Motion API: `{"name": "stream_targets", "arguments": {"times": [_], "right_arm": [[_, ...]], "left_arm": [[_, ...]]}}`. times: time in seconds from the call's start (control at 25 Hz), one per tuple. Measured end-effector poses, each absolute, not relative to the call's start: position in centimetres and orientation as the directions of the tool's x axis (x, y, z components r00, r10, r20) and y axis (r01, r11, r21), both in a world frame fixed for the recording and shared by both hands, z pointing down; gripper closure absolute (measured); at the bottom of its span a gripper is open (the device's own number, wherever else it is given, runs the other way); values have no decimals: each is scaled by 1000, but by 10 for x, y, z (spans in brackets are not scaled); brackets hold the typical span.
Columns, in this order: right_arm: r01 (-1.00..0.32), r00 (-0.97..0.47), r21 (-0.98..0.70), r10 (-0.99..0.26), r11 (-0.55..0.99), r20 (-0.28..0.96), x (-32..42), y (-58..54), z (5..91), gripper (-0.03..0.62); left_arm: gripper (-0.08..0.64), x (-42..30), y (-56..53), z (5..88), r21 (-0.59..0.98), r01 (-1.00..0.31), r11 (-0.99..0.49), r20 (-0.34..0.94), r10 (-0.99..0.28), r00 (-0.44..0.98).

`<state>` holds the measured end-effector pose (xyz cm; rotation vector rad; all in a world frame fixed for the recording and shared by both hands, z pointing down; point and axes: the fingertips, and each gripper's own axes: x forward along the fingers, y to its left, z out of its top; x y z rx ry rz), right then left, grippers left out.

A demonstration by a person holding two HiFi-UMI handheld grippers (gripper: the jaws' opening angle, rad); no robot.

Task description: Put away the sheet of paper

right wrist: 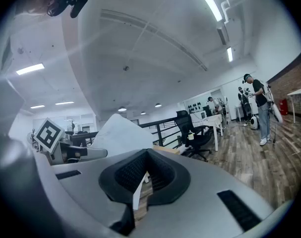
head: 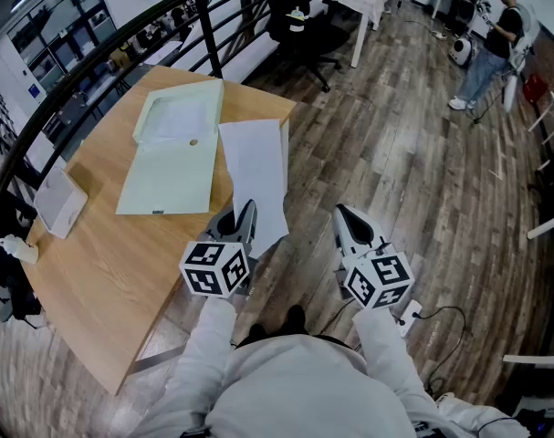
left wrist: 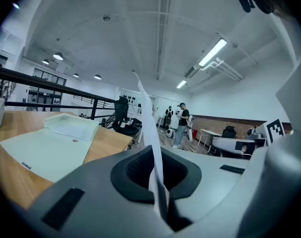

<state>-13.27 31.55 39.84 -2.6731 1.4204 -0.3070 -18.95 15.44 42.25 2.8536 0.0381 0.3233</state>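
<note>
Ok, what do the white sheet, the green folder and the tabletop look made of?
White sheet: thin matt paper, probably; it bows, seen edge-on in the left gripper view. Green folder: matt card or plastic, I cannot tell which; flat, pale, stiff-looking. Tabletop: wood or wood-look laminate; light grain, smooth low sheen.

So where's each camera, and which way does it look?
Head view: on the person's head, looking steeply down at table, folder, sheet of paper; sleeves, left gripper, right gripper show.
Left gripper view: on the left gripper, looking along jaws shut on the sheet of paper, across the table.
Right gripper view: on the right gripper, looking along its jaws toward a chair; left gripper at its left.
Shared: all three show the sheet of paper and a far-off person.
</note>
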Motion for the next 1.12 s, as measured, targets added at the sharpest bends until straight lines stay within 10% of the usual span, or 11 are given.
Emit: {"name": "stream_targets", "arguments": {"times": [1.12], "right_arm": [[-799,528,-247,-836,-548,146,-14,294,411,563]], "left_arm": [[543,-57,125,419,262,-1,-965,238,64,969]]}}
